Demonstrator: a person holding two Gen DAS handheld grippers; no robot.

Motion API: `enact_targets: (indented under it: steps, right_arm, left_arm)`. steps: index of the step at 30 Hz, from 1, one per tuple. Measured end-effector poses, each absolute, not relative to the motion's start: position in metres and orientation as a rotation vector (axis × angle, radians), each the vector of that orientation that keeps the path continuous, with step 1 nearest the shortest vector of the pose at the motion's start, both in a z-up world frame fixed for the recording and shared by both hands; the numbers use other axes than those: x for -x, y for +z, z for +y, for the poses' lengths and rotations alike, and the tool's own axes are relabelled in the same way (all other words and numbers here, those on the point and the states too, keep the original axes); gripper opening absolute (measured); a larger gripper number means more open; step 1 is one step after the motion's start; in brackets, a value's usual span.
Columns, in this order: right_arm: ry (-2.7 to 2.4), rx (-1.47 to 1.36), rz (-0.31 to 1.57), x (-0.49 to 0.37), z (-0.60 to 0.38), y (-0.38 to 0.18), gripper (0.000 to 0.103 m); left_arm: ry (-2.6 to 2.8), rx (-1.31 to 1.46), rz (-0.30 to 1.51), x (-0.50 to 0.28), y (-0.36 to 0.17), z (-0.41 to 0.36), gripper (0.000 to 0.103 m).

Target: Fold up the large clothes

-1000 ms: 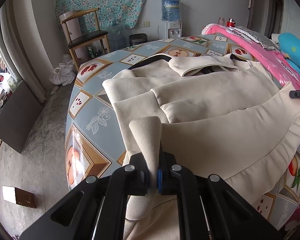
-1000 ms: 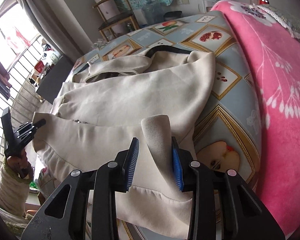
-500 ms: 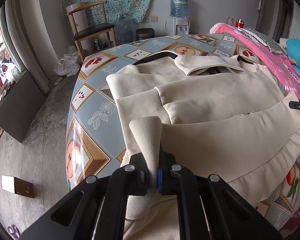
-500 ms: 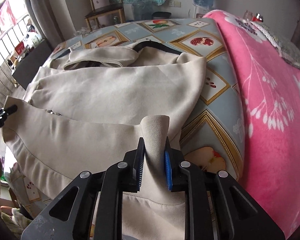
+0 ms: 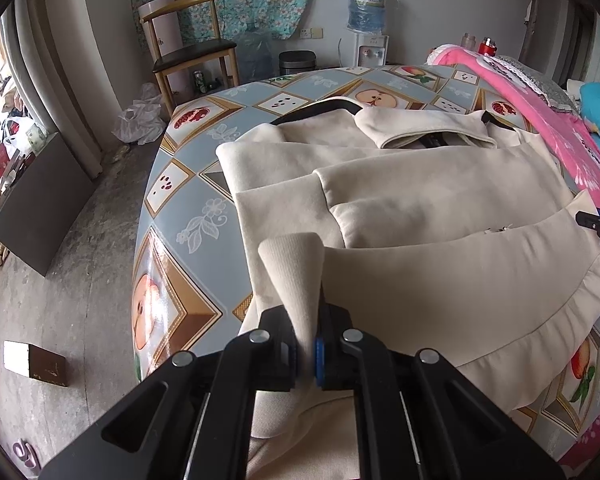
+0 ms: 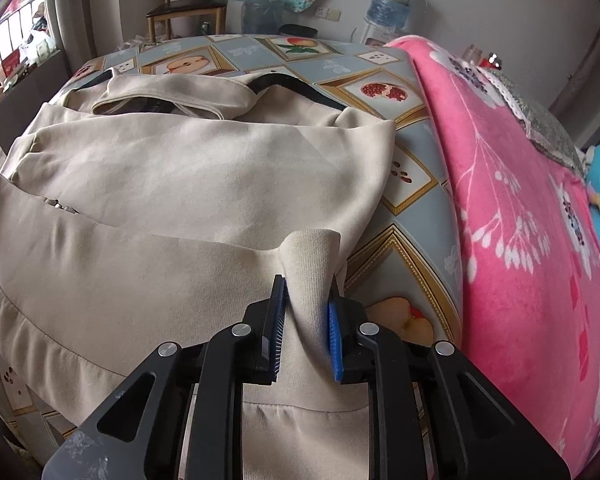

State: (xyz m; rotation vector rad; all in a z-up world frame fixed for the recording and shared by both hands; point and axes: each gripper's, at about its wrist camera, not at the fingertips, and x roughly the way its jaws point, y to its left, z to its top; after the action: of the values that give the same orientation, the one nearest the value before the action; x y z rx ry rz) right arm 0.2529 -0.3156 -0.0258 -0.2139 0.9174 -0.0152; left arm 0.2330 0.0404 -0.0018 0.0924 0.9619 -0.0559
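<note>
The cream jacket (image 5: 440, 216) is lying spread across the fruit-patterned tablecloth (image 5: 188, 216), its collar end toward the far side of the cloth and its hem hanging over the near edge. The left gripper (image 5: 306, 344) is staying put, still pinching a ribbed hem corner (image 5: 296, 268) tight between its nearly shut jaws, just as it was a second ago. The right gripper (image 6: 305, 334) is the one changing: a second ago its jaws were standing well apart around the other hem corner (image 6: 310, 264), and now they are closing, the blue pads (image 6: 334, 338) squeezing the ribbed fabric from both sides. The view from it has also swung, so the pink blanket (image 6: 512, 216) beside the tablecloth is filling more of the right, and the jacket is sitting more squarely ahead.
</note>
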Motion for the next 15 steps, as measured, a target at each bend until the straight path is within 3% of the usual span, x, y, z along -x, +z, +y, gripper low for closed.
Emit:
enact_targets:
  steps: [15]
  right_arm:
    - [-0.138, 0.267, 0.778, -0.227, -0.296, -0.007, 0.011]
  left_arm:
    - [-0.044, -0.100, 0.972, -0.236, -0.002, 0.040, 0.006]
